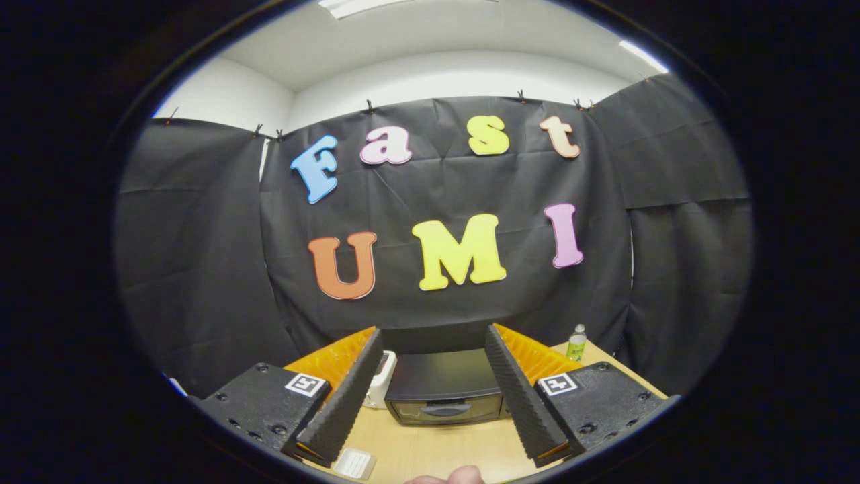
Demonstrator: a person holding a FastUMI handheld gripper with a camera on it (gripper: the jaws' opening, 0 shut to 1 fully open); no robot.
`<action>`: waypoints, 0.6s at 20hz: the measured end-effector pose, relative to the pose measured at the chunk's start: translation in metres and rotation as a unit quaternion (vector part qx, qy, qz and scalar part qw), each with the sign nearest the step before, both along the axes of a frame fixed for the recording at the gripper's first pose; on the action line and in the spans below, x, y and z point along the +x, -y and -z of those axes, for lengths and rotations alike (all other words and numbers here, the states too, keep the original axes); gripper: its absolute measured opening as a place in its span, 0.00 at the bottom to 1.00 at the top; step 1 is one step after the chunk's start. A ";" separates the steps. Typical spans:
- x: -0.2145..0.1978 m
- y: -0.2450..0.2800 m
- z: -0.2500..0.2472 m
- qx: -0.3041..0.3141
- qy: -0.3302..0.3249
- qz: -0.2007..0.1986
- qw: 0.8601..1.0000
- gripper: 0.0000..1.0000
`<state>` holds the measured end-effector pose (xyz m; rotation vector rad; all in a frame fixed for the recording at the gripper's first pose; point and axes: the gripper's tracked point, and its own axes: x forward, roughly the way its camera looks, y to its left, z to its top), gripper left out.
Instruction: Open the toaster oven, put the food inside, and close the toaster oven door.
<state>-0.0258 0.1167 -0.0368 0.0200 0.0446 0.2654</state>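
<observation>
tongs apart, toaster oven shut ahead

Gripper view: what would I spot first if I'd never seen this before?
Probably the two fingers spread wide open, holding nothing. Framed between them sits the dark toaster oven on the wooden table, its door closed. A small green-labelled bottle stands beyond the right finger, near the black cloth wall.

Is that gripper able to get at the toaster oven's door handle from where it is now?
Probably yes. The gripper has its jaws open and empty, the closed toaster oven sits straight ahead between them, and the table before its handle looks bare.
</observation>
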 end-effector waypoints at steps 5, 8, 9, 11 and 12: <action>0.002 -0.002 -0.001 0.000 -0.001 -0.001 1.000 1.00; 0.004 -0.004 0.000 0.003 -0.004 -0.002 1.000 1.00; 0.004 -0.004 -0.001 0.004 -0.004 -0.002 1.000 1.00; 0.004 -0.003 -0.002 0.004 -0.002 0.000 1.000 1.00; 0.006 -0.002 -0.003 0.003 -0.001 0.001 1.000 1.00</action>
